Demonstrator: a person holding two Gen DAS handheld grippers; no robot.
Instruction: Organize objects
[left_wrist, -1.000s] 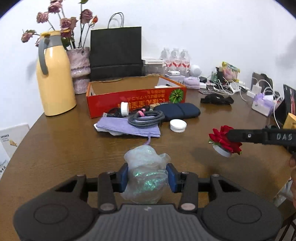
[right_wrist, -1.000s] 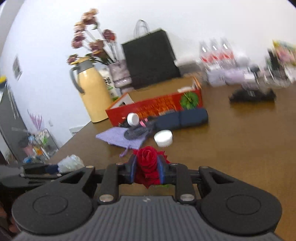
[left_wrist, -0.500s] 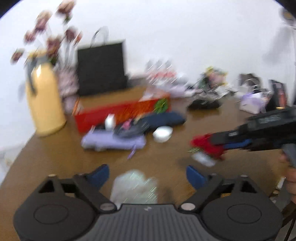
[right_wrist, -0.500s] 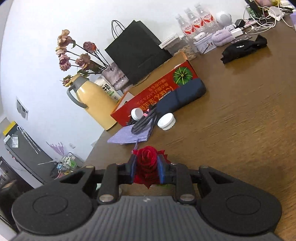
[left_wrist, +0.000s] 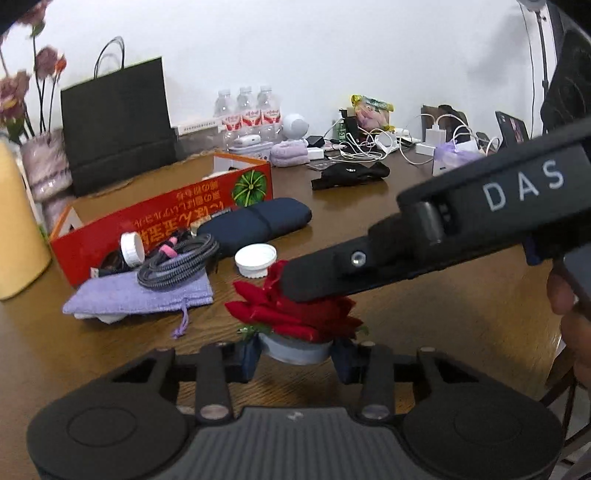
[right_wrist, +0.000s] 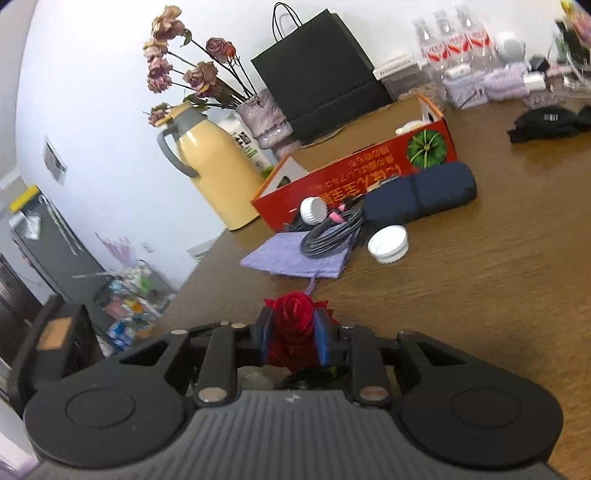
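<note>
Red rose (left_wrist: 295, 314) w/ small white base (left_wrist: 295, 351) sits above the wooden table (left_wrist: 424, 314), between both grippers. Right gripper (right_wrist: 293, 338) is clenched on the petals, blue pads tight on either side. Left gripper (left_wrist: 297, 356) is closing round the white base from below; pads look at the base's sides, firm contact can't be told. Beyond: white cap (left_wrist: 255, 258), coiled grey cable (left_wrist: 177, 260) on a lilac pouch (left_wrist: 136, 295), navy case (left_wrist: 255, 223), red box (left_wrist: 162, 218) further back, yellow jug (right_wrist: 214, 173) at left.
</note>
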